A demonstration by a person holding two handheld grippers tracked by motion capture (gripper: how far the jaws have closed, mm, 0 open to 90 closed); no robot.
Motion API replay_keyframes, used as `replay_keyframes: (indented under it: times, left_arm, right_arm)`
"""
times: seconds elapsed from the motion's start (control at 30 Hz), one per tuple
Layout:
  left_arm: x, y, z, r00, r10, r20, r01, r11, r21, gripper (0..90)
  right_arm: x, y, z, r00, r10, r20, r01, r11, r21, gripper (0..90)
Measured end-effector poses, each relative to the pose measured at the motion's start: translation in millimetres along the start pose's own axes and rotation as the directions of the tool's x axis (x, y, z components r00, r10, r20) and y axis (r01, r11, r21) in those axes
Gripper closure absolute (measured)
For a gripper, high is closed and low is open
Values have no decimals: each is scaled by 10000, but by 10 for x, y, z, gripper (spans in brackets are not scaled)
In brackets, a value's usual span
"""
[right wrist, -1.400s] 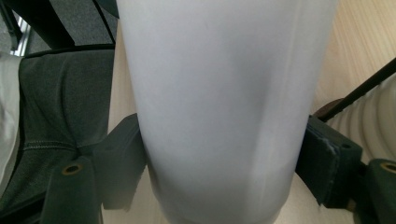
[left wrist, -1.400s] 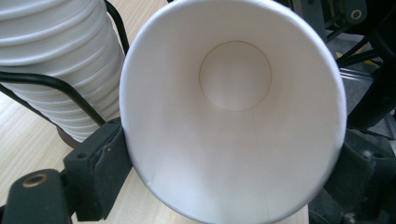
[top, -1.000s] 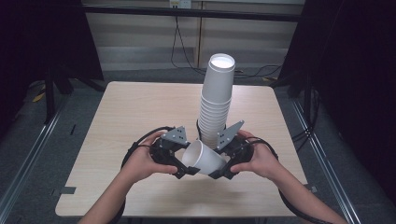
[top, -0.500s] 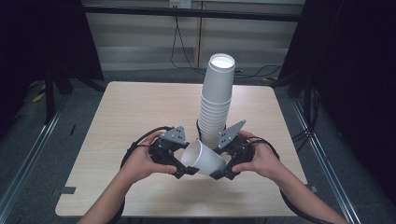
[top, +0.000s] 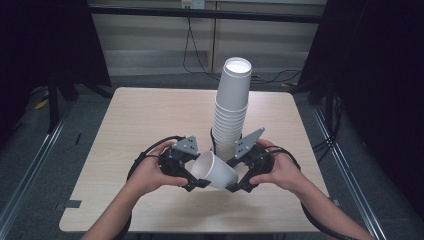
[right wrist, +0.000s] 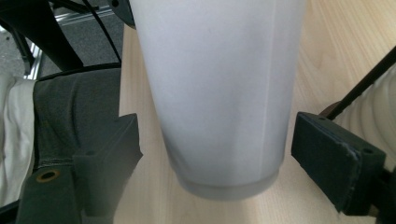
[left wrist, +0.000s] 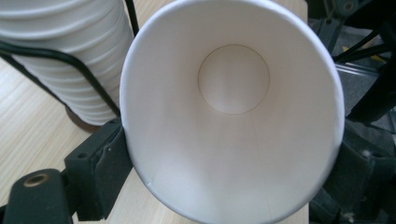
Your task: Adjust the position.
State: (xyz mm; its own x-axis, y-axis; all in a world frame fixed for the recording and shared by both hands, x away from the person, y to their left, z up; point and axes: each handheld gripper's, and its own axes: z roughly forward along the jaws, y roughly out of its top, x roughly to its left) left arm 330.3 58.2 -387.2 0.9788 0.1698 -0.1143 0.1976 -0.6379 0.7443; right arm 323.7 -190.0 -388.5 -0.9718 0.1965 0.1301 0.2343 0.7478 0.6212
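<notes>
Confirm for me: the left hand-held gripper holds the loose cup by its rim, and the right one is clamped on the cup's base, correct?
Not quite. The right hand-held gripper is open: the right gripper view shows gaps between its pads and the cup. The left hand-held gripper does hold the rim.
</notes>
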Motion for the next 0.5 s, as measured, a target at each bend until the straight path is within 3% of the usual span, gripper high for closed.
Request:
replay_keyframes:
  times: [0.2, 0.5]
  left_arm:
    - [38, -67, -40, 9997, -110, -228, 119, 9993, 368, 124]
    - [99, -184, -114, 9975, -239, -658, 298, 9955, 896, 122]
  right_arm:
    - [-9, -64, -14, 9998, 172, 38, -171, 9998, -117, 153]
    - [-40, -286, 7, 9976, 486, 499, -473, 9985, -266, 145]
